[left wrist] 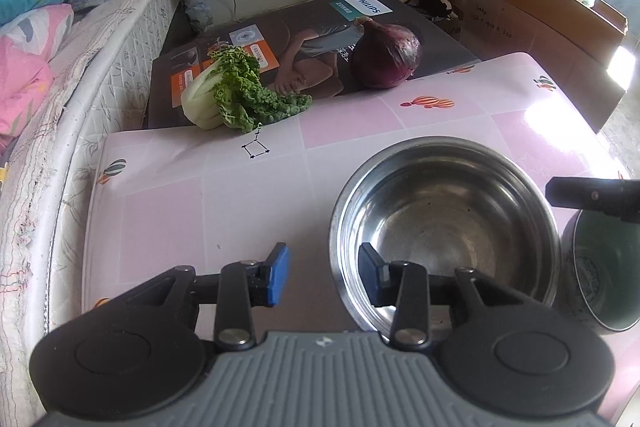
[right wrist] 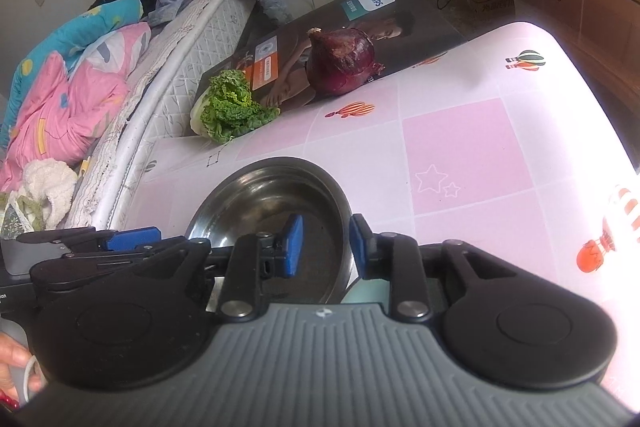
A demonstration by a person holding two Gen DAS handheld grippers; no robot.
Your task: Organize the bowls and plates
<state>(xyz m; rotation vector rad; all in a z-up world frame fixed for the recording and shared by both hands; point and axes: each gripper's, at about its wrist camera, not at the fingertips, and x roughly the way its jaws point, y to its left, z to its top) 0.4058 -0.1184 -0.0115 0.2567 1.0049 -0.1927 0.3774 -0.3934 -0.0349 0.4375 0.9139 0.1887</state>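
Observation:
A steel bowl (left wrist: 444, 227) (right wrist: 264, 195) stands empty on the pink table (left wrist: 240, 195) (right wrist: 460, 147). My left gripper (left wrist: 324, 275) straddles its left rim, one blue pad inside and one outside, open with neither pad pressing. My right gripper (right wrist: 326, 247) straddles the bowl's right rim the same way, open, its outer pad close to the wall. A green bowl (left wrist: 600, 267) stands just right of the steel bowl, under the right gripper's finger (left wrist: 592, 195). The left gripper's blue pad (right wrist: 132, 239) shows at the left of the right wrist view.
A leafy cabbage (left wrist: 236, 99) (right wrist: 228, 107) and a red onion (left wrist: 386, 57) (right wrist: 340, 63) lie at the table's far edge on a dark Philips box (left wrist: 280, 39). A mattress (left wrist: 60, 107) with bedding borders the left. Cardboard boxes (left wrist: 560, 11) stand far right. A person's hand (right wrist: 12, 359) shows.

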